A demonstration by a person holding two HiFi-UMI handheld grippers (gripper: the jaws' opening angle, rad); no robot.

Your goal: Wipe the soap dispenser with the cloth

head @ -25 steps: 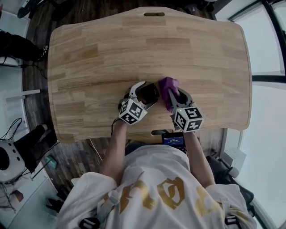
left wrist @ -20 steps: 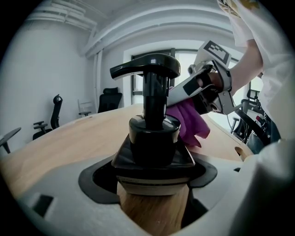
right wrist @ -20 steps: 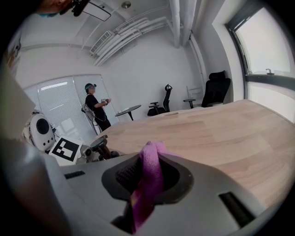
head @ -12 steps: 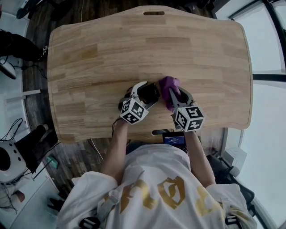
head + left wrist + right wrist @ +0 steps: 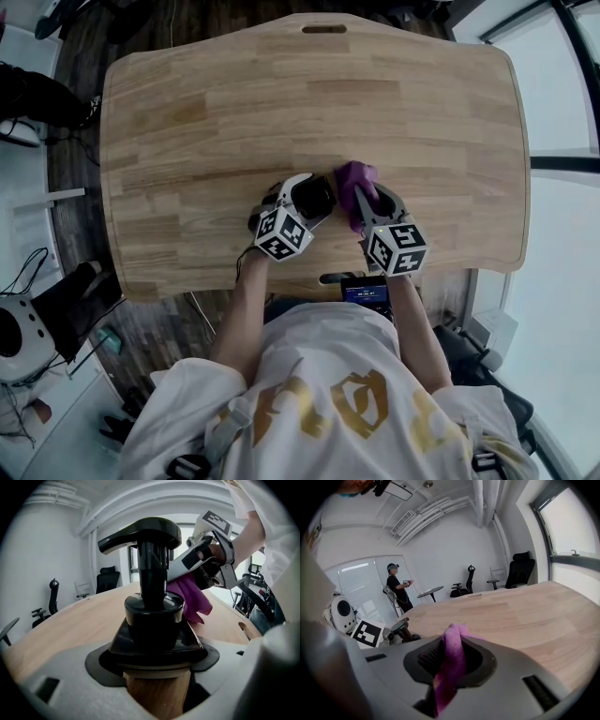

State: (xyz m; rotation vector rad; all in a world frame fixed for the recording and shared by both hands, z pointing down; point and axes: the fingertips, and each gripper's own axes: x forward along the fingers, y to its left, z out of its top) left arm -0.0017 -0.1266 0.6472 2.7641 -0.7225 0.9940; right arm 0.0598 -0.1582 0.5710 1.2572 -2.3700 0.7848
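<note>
On the near middle of the table (image 5: 234, 112), the stiff, likely slippery soap dispenser (image 5: 152, 616) is clamped low, under its pump, by the left gripper (image 5: 305, 189) jaws, and the soft, limp cloth (image 5: 353, 176) just right of it is pinched by the right gripper (image 5: 362, 194) jaws.

Your tee (image 5: 319, 384): white, short-sleeved, gold print. Left gripper (image 5: 316, 191) and right gripper (image 5: 365, 193): grey, each with a black-white marker cube (image 5: 282, 234).

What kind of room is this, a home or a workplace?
Probably an office or lab: black office chairs stand beyond a large wooden table, and slatted blinds cover one side of the room.
</note>
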